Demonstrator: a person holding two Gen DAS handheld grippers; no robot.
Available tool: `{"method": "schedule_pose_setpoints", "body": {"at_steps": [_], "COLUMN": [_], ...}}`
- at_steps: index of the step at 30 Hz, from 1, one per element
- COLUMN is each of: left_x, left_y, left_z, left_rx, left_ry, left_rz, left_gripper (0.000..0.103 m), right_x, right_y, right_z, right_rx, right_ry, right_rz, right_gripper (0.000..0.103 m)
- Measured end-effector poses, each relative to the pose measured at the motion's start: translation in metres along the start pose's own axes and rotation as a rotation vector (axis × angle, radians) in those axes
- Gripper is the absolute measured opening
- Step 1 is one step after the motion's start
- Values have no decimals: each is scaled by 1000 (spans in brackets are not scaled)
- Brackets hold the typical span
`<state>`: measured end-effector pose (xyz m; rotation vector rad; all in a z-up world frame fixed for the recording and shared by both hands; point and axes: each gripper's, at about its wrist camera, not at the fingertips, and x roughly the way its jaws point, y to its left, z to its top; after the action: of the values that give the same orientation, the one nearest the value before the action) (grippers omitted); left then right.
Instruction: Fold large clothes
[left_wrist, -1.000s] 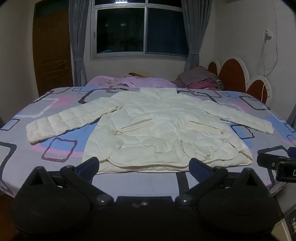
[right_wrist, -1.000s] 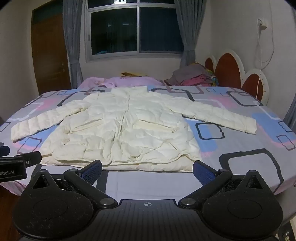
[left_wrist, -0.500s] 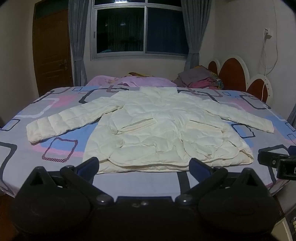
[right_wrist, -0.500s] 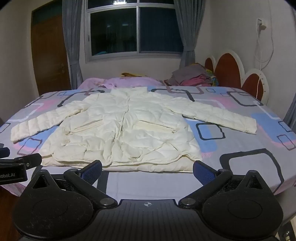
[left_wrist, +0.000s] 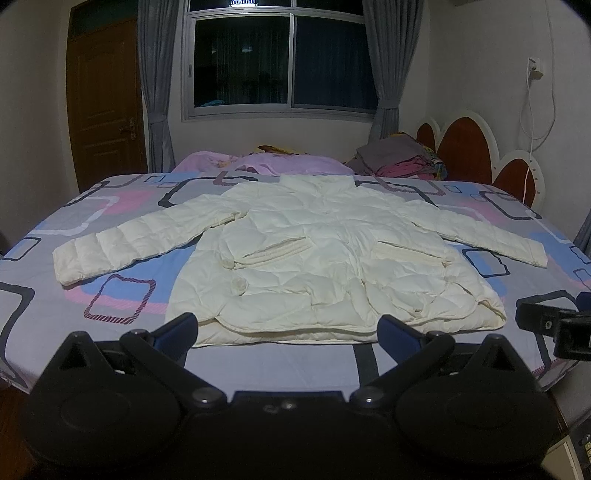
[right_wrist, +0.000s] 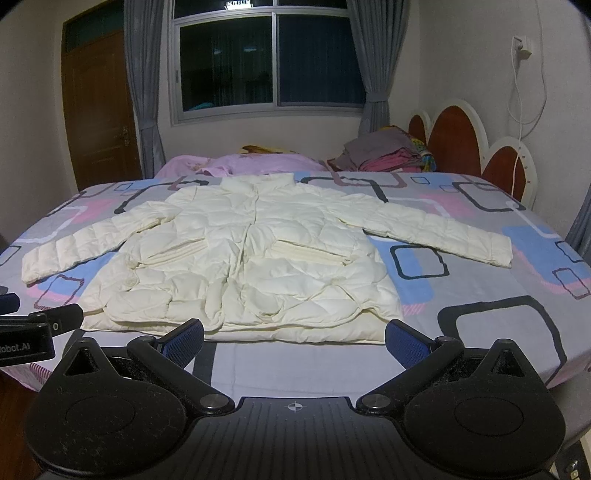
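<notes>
A cream quilted puffer jacket (left_wrist: 325, 258) is lying flat and face up on the bed (left_wrist: 110, 295), collar toward the far pillows (left_wrist: 280, 164) and hem toward the near edge. Its padding is showing soft stitched squares, puffed and slightly crumpled, with two ribbed slanted pocket bands across the front. Both sleeves are stretching out sideways, the left one (left_wrist: 136, 240) angling toward the near left, the right one (right_wrist: 436, 229) reaching toward the headboard (right_wrist: 458, 136), whose red panels are rounded like lobes with pale rims.

The bedsheet is showing grey, pink and blue rounded rectangles and is lying smooth. A strip of bare sheet is running between the hem and the near bed edge, and wider bare sheet is lying beyond each cuff. A pile of folded clothes (right_wrist: 384, 153) is sitting at the far right corner, well apart from the jacket.

The left gripper (left_wrist: 288, 328) is hovering just short of the hem with its blue-padded fingers (left_wrist: 175, 332) spread wide, touching nothing. The right gripper (right_wrist: 295, 338) is doing likewise, fingers (right_wrist: 408, 345) wide apart, holding nothing.
</notes>
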<state>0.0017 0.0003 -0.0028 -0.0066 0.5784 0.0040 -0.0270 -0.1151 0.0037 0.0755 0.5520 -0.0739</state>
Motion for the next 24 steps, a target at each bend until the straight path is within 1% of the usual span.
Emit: {"method": "schedule_pose_setpoints", "body": {"at_steps": [24], "left_x": [-3], "left_y": [-2], "left_z": [2], "left_rx": [2], "left_ry": [-7], "left_rz": [0], "left_gripper": [103], "right_x": [-2], "right_y": [1], "right_z": [0], "right_rx": [3], "right_ry": [-2], "right_rz": [0], "right_gripper": [103]}}
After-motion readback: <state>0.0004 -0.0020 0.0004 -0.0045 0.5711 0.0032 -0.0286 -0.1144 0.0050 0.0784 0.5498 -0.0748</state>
